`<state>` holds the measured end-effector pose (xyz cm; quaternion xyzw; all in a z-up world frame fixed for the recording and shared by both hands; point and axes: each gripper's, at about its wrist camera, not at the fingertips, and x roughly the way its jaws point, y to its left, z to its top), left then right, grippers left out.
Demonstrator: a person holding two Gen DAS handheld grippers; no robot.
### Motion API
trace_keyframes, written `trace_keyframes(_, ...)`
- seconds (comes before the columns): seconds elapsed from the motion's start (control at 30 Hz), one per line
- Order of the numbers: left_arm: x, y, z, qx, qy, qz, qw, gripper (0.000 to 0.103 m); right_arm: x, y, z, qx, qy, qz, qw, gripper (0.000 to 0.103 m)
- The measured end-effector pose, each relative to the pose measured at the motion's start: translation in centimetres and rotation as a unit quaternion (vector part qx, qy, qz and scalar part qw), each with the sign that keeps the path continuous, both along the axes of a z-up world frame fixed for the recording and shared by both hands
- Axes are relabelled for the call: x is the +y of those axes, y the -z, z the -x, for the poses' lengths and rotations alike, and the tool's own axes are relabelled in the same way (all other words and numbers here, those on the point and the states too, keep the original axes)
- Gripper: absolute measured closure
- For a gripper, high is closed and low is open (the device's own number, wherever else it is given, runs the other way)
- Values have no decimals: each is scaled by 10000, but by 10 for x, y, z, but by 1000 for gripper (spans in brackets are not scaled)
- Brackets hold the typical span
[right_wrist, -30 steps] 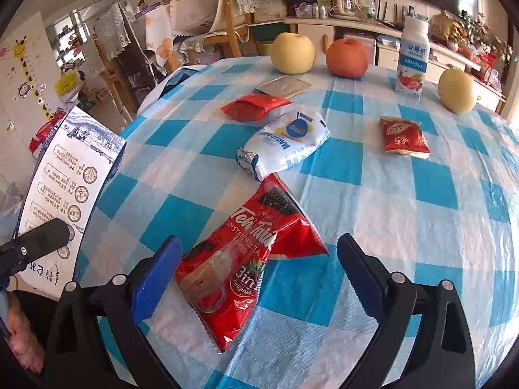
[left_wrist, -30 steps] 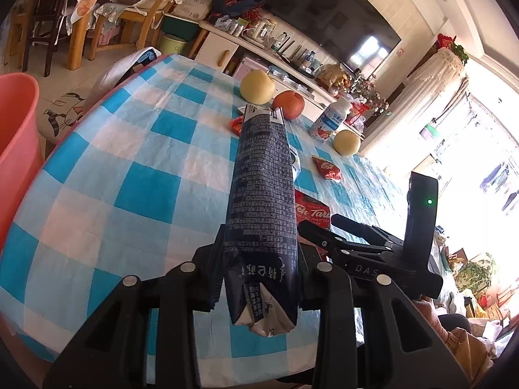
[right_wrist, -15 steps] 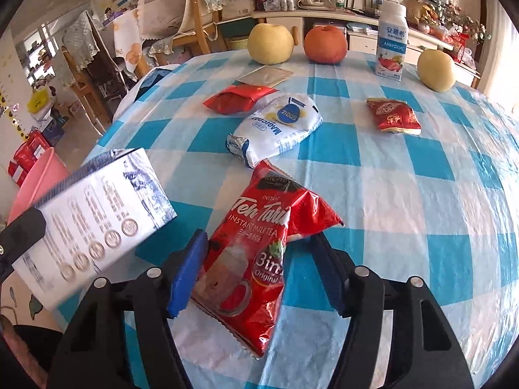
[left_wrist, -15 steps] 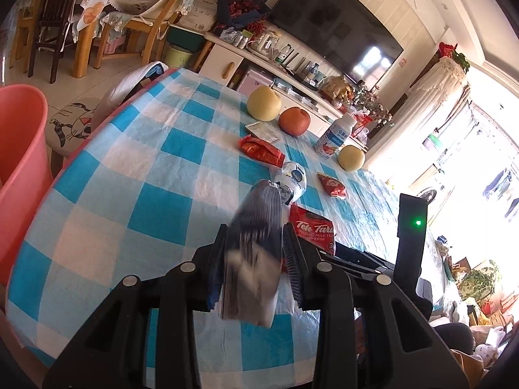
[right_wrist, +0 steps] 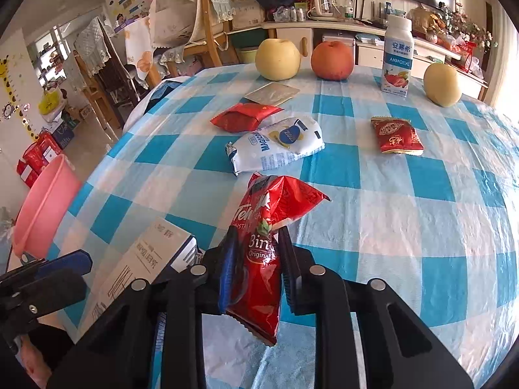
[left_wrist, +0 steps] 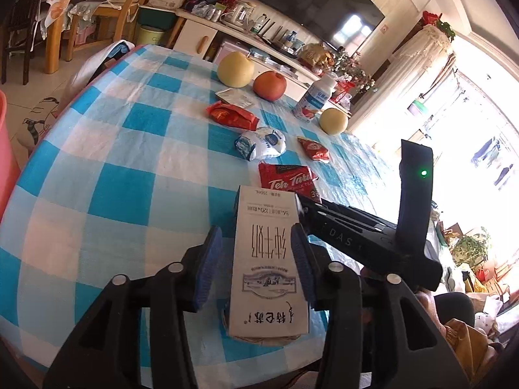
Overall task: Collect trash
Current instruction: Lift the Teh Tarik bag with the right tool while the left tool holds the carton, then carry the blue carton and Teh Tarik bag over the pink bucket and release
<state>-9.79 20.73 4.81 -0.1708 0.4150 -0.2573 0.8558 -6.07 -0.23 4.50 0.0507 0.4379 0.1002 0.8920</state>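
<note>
Fingers of the right gripper (right_wrist: 254, 278) now pinch the Teh Tarik sachet (right_wrist: 262, 256), lifted off the desk (right_wrist: 389, 220); left gripper (left_wrist: 256, 265) fingers have spread around the milk carton (left_wrist: 267, 269), lower centre. Three wrappers, one foil packet, three fruits, one bottle remain.

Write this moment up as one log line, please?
task: collect trash | left gripper: open around milk carton | right gripper: shut on red tea packet | pink bin: beside table, left
</note>
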Motion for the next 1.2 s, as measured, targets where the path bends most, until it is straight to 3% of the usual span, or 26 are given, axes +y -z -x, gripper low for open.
trace_keyframes(0.1, -8, -3, 5, -39, 320, 164, 9993, 37, -1, -3, 1, 0, -10, -30, 10000, 78)
trace_keyframes(0.17, -18, 0, 6, 10, 471, -41, 9989, 29, -2, -6, 2, -49, -11, 10, 10000, 79)
trace_keyframes(0.37, -41, 14, 6, 155, 569, -716, 9957, 22, -10, -9, 4, -78, 94, 65, 9999, 80)
trace_keyframes(0.47, -49, 19, 6, 118, 496, -1108, 9925, 22, -10, -9, 4, -84, 109, 87, 9999, 80)
trace_keyframes(0.53, -56, 25, 5, 88, 377, -1660, 9854, 23, -11, -10, 4, -100, 96, 96, 9999, 81)
trace_keyframes(0.57, -57, 26, 5, 94, 376, -1791, 9831, 32, -10, -10, 4, -110, 90, 97, 9999, 81)
trace_keyframes(0.7, -59, 24, 7, -60, 370, -2025, 9786, 39, -8, -15, 4, -140, 71, 75, 9998, 82)
trace_keyframes(0.87, -38, 13, 5, -173, -117, -1908, 9814, 42, 7, -27, 9, -212, -144, 77, 9996, 82)
trace_keyframes(1.03, -4, -3, 5, -299, -673, -1381, 9877, 42, 22, -44, 14, -357, -327, 103, 9988, 83)
trace_keyframes(1.2, 30, -27, 12, -716, -1420, -934, 9828, 42, 48, -69, 17, -597, -601, 77, 9964, 83)
